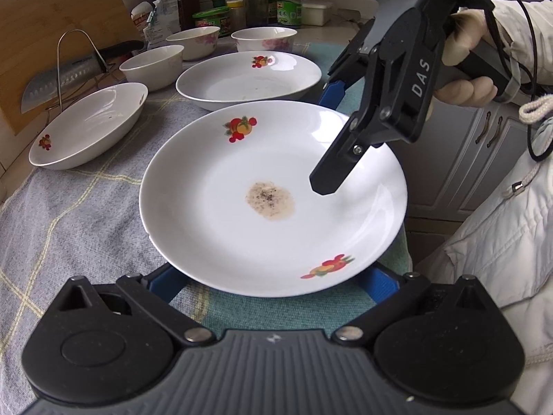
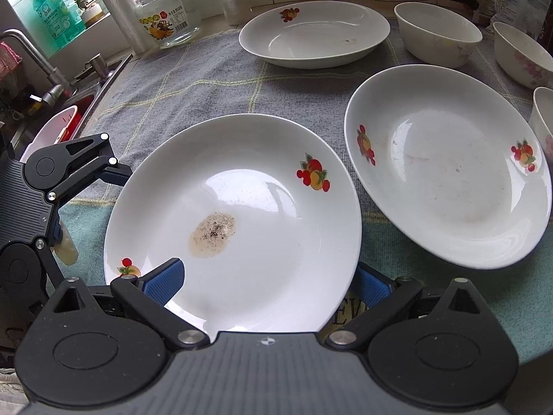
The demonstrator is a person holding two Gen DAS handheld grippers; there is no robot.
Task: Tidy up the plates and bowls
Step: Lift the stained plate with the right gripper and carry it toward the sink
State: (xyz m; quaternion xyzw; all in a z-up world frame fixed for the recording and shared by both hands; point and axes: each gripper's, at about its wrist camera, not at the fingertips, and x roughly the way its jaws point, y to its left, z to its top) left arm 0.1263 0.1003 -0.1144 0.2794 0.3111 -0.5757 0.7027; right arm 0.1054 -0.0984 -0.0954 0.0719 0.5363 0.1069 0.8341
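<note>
A white plate with fruit prints and a brown stain (image 1: 273,204) sits on the cloth-covered counter; it also shows in the right wrist view (image 2: 242,221). My left gripper (image 1: 273,280) is open, its blue fingers under the plate's near rim at both sides. My right gripper (image 2: 266,285) is open around the plate's edge, one blue finger (image 2: 166,280) above the plate, the other (image 2: 373,285) below. It shows in the left wrist view (image 1: 331,131) over the plate's right rim. Two more fruit-print plates (image 2: 446,162) (image 2: 314,33) and three bowls (image 1: 152,65) (image 1: 193,41) (image 1: 264,39) lie beyond.
A grey checked cloth (image 1: 69,214) covers the counter. A knife on a wire rack (image 1: 62,76) and a wooden board stand behind. Jars and bottles (image 1: 255,0) line the back. A sink with tap (image 2: 45,79) and a glass jar (image 2: 166,14) are at the left.
</note>
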